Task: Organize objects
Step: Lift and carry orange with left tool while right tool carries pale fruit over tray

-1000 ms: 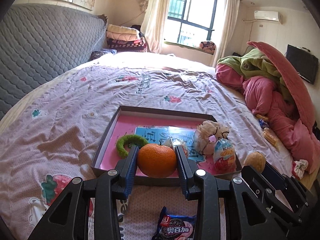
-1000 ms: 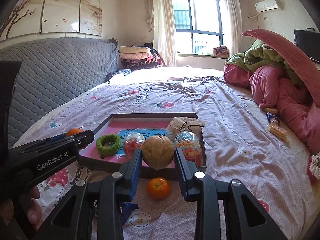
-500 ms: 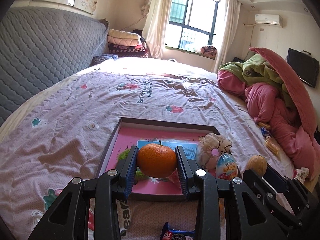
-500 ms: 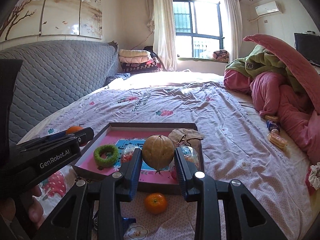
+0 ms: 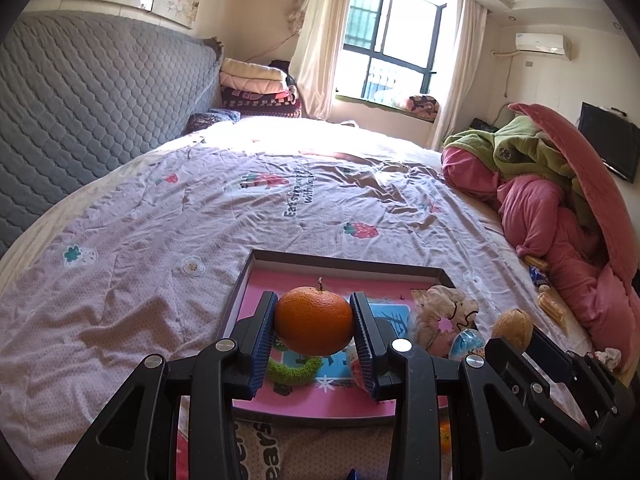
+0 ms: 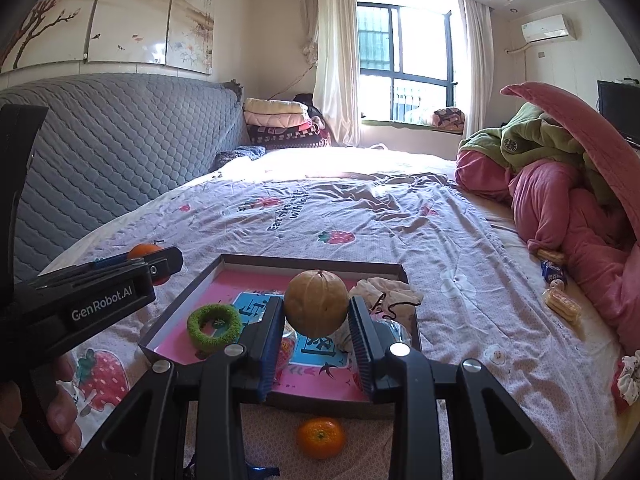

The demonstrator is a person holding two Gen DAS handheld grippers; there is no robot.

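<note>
Nearest in the right wrist view, a loose orange (image 6: 320,437) lies on the bedspread (image 6: 452,248) just before the tray's near edge. Above it the right gripper (image 6: 315,334) has its jaws clamped on a tan round fruit (image 6: 316,304), held in the air over the tray (image 6: 304,261). The left gripper (image 5: 314,338) has its jaws clamped on a second orange (image 5: 313,321), stem up, likewise over the near part of the tray.

The tray is a shallow dark-walled box with a pink floor, resting on the bed's near end. A green ring (image 6: 215,323) lies in its near left part. A blue printed card (image 5: 386,318) lies on the floor at the middle. A pale crumpled bag (image 5: 443,312) sits at the right side, with a small blue egg-shaped packet (image 5: 466,343) just in front of it.

On the bedspread well right of the tray, near the right edge of the bed, lie small wrapped snacks (image 6: 562,304). Behind them is a heap of pink and green bedding (image 6: 560,184). At the far left, folded blankets (image 6: 276,114) are stacked by the grey headboard (image 6: 120,148).
</note>
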